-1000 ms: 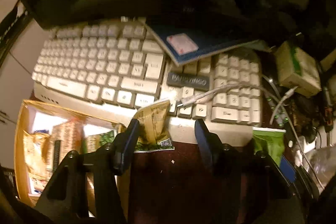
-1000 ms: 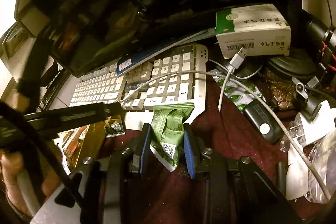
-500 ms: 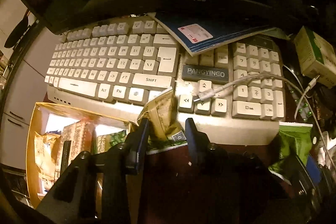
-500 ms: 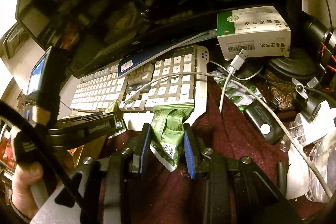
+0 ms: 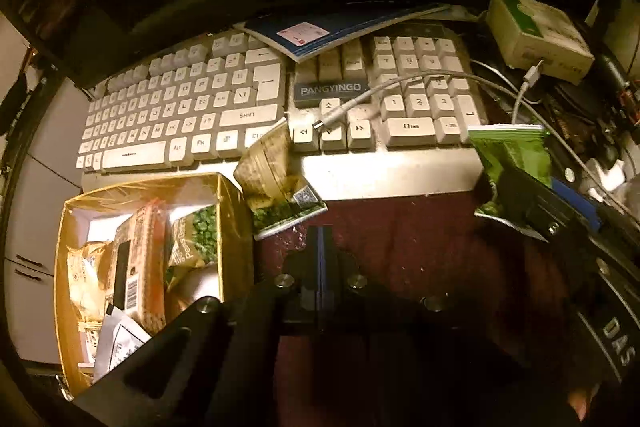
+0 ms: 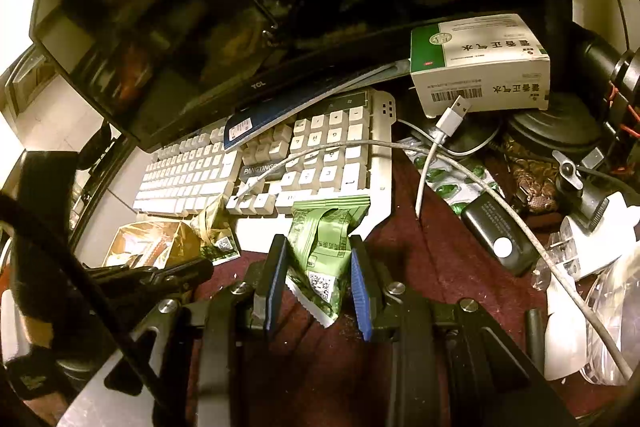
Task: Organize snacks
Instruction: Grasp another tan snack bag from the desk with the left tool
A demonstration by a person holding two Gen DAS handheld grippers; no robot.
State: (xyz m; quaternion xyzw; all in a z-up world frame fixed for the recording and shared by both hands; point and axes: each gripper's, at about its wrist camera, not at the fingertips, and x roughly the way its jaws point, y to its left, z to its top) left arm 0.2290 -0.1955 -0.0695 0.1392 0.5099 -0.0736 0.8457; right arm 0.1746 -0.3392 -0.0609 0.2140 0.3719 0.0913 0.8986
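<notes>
A crumpled green packet (image 6: 324, 251) stands tilted between the right gripper's (image 6: 318, 283) blue pads, its top leaning on the keyboard's (image 5: 280, 99) front edge. A tan packet (image 5: 276, 179) lies against the keyboard, just beside an open yellow box (image 5: 232, 203) packed with snacks (image 5: 140, 259).

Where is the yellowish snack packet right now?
Left wrist view: yellowish snack packet leans on the keyboard's front edge, beside the snack box's right wall.

Green snack packet (image 6: 326, 251), white keyboard (image 5: 208, 107), yellow box (image 5: 230, 195), maroon cloth (image 5: 400, 227).
</notes>
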